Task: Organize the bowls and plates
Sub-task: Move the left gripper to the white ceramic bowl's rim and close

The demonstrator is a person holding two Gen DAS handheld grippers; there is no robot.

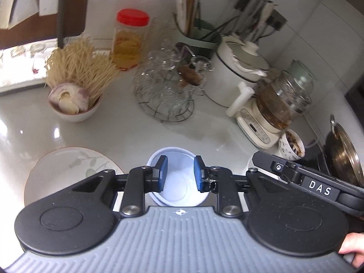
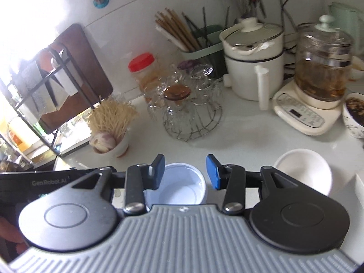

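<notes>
A pale blue-white bowl (image 1: 179, 188) sits on the white counter, close in front of me. My left gripper (image 1: 180, 174) hangs just above it, open, its blue pads clear of the bowl's rim. Left of the bowl lies a leaf-patterned plate (image 1: 68, 166). In the right wrist view the same bowl (image 2: 182, 186) shows below my right gripper (image 2: 185, 171), which is also open and holds nothing. A plain white bowl (image 2: 302, 170) stands to the right. The right tool's black housing (image 1: 307, 182) crosses the left wrist view at the right.
Behind stand a small bowl with garlic and dry noodles (image 1: 72, 100), a red-lidded jar (image 1: 129, 38), a wire rack of glasses (image 1: 166, 91), a white pot (image 2: 252, 61), a glass kettle on its base (image 2: 318, 86) and a patterned cup (image 1: 291, 145). A pan lid (image 1: 343, 154) lies far right.
</notes>
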